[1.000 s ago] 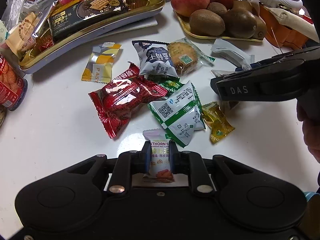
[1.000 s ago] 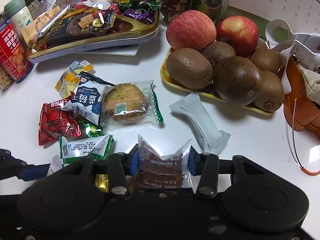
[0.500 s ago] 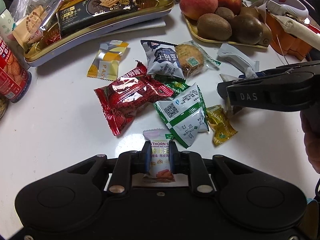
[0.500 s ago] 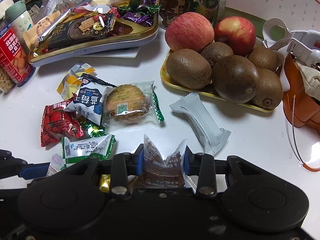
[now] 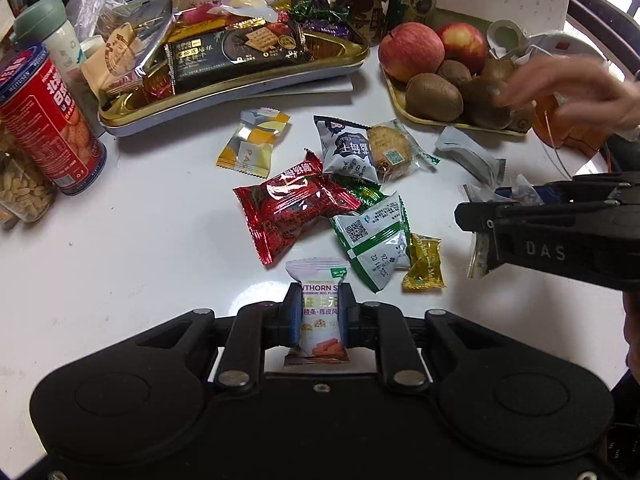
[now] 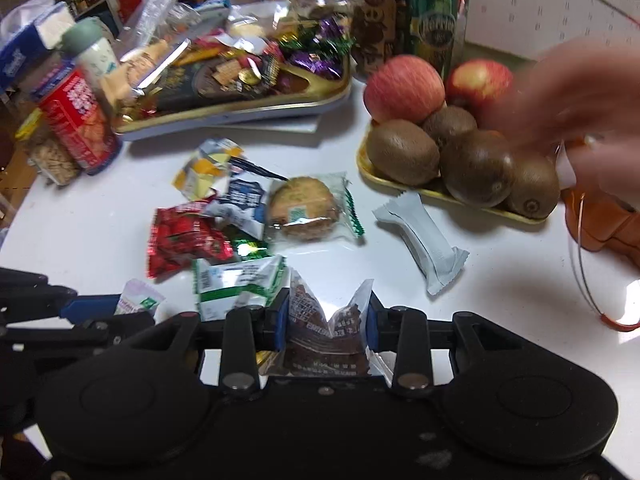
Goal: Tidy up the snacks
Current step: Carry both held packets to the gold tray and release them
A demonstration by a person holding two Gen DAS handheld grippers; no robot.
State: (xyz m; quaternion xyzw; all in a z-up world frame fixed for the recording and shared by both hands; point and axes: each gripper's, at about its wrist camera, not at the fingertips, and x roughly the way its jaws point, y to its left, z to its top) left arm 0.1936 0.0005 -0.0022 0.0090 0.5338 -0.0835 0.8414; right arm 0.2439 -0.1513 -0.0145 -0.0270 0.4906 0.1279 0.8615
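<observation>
My left gripper (image 5: 319, 312) is shut on a white hawthorn snack packet (image 5: 320, 320), held above the white table (image 5: 120, 248). My right gripper (image 6: 326, 320) is shut on a clear packet with a brown snack (image 6: 326, 340); it shows from the side in the left wrist view (image 5: 500, 216). Loose snacks lie between them: a red packet (image 5: 292, 208), a green-white packet (image 5: 376, 240), a gold candy (image 5: 425, 264), a wrapped cookie (image 6: 306, 208), a blue-white packet (image 5: 348, 152), a yellow packet (image 5: 250, 144) and a grey bar (image 6: 424, 240). The gold snack tray (image 5: 320, 68) stands at the back.
A yellow fruit tray (image 6: 400, 184) with apples and kiwis sits back right, with a blurred bare hand (image 6: 568, 92) over it. A red biscuit tin (image 5: 44, 120) and a nut jar (image 5: 24, 192) stand at the left. An orange object (image 6: 608, 224) is at the right.
Both grippers have risen and pulled back with their packets, so more of the table shows. The right gripper has squeezed tighter on its packet. A bare hand has appeared over the fruit.
</observation>
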